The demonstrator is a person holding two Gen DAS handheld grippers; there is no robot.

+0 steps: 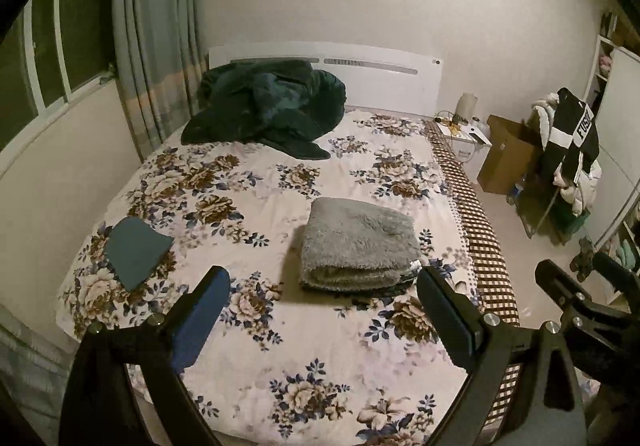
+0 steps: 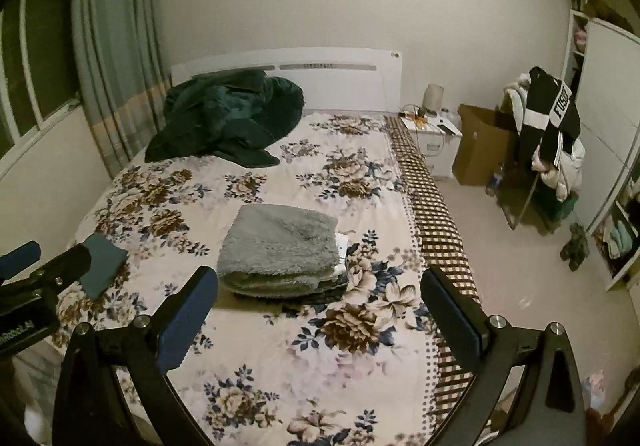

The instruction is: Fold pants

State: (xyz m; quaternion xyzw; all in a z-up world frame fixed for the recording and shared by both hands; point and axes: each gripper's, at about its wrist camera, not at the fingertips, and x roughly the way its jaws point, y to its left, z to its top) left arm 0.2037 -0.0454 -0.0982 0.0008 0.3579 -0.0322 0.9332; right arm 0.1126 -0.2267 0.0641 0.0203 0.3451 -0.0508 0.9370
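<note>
The grey fluffy pants (image 1: 358, 242) lie folded in a thick, tidy stack on the floral bedspread (image 1: 256, 350), towards its checked right edge, so the fold looks finished; a clean retreat without snagging the pile is the likely need. The left gripper (image 1: 324, 310) and right gripper (image 2: 320, 306) hover above the bed's near edge, both spread wide and empty.
</note>
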